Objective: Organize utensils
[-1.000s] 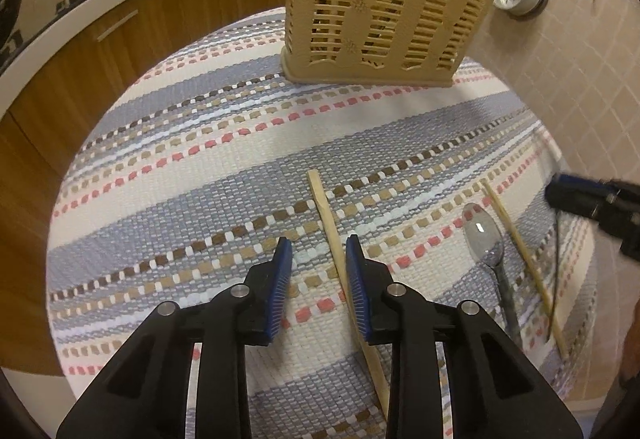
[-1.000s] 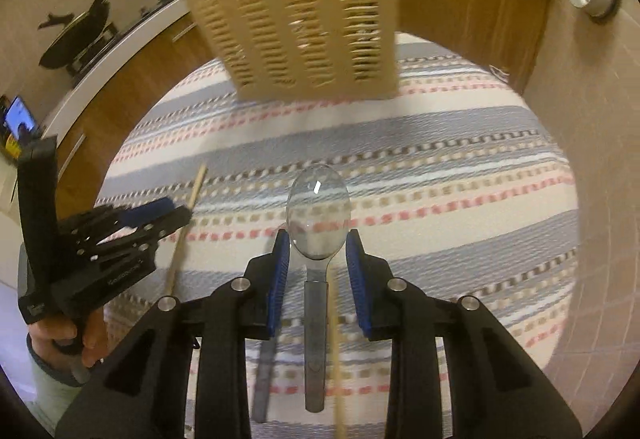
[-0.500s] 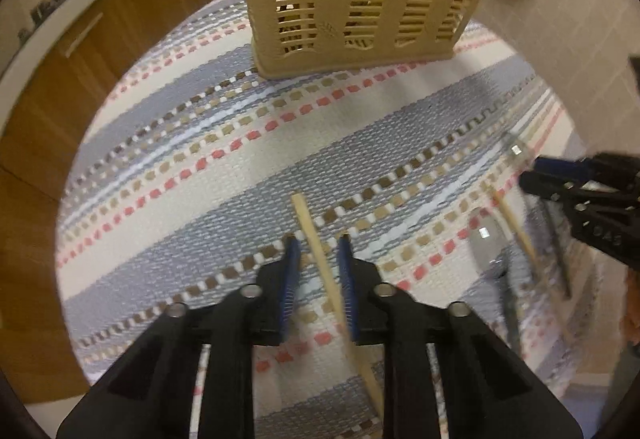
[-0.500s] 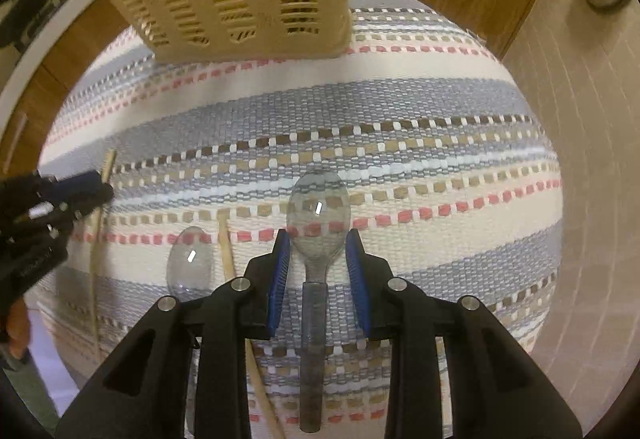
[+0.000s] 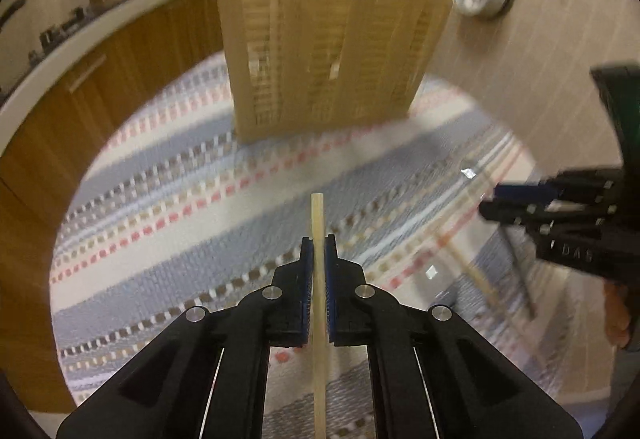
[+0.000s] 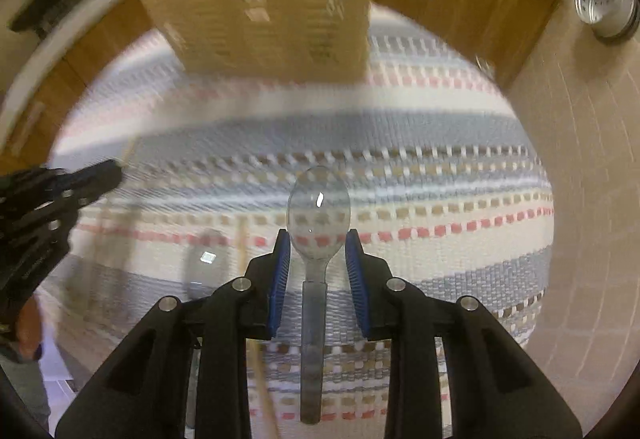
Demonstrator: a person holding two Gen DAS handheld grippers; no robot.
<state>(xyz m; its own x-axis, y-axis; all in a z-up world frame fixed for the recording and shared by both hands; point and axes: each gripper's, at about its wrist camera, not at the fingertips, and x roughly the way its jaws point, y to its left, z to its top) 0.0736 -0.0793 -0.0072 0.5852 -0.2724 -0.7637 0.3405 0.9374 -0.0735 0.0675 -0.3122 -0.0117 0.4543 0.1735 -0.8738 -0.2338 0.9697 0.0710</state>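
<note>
- Two tools loaded, one utensil each; judging by this, the step in hand is carrying both to the slotted basket [image 5: 328, 51] standing at the far side of the striped table [image 5: 168, 199].
- Left tool [image 5: 319, 251]: clenched on a wooden chopstick [image 5: 317, 215]. Stick runs straight along the tool's axis, tip poking out past the pads, tail trailing back under the tool body.
- Right tool [image 6: 318, 251]: grasping a clear plastic spoon [image 6: 319, 207] at the neck. Bowl sits forward of the pads, handle [image 6: 313, 351] runs back between the arms.
- Still on the table: a second clear spoon [image 6: 206, 263] and another chopstick [image 6: 256, 359], just left of the right tool.
- Next move likely calls for getting each tip above the basket rim and pointing down into a compartment before letting go.
- Heavy motion blur; cannot tell which compartments are free.
</note>
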